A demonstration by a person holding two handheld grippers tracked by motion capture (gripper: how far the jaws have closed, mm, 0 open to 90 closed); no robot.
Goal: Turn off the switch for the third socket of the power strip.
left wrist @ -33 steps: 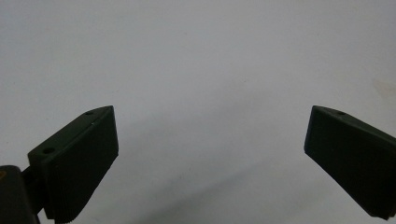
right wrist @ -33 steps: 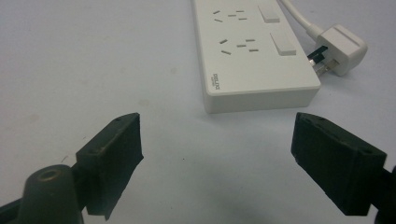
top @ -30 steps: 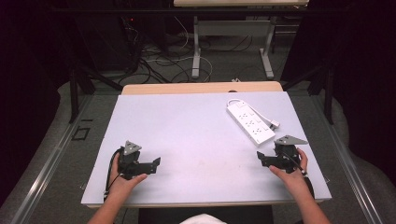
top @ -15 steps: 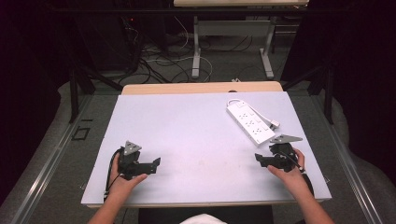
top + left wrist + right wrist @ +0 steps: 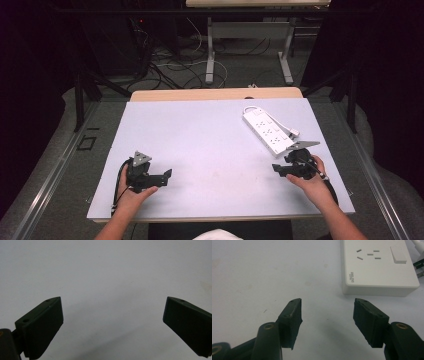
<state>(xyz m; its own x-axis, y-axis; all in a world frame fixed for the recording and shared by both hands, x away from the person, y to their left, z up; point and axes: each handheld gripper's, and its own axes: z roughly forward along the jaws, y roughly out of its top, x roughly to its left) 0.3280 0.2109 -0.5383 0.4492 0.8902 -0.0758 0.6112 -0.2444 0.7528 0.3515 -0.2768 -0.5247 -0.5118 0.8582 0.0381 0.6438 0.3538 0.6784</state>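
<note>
Near the front left corner of the white table (image 5: 200,130), the left gripper (image 5: 167,174) rested low on the surface in the person's left hand (image 5: 131,192), its jaws pointing toward the middle of the table. In the left gripper view those jaws stood spread wide with nothing but bare tabletop between them, which suggested a hand simply parked and waiting (no object lay anywhere near it). The broad middle of the table was bare. Farther right, toward the right edge and a little back from the front, lay the power strip (image 5: 267,131), a white bar set at a slant with its cord (image 5: 283,125) looped along its outer side; it lay flat, sockets up. Just in front of its near end sat the right gripper (image 5: 275,169), held in the right hand (image 5: 311,181) close to the front right part of the table, its jaws also aimed inward toward the table's middle. In the right gripper view the power strip (image 5: 377,270) showed up close beyond and to one side of the jaws, not between them. Those jaws had just been closing and stood partly apart, with only bare table in the gap, so nothing was pinched. My reading is that the right hand was readying itself beside the strip, the nearest thing to work on.
</note>
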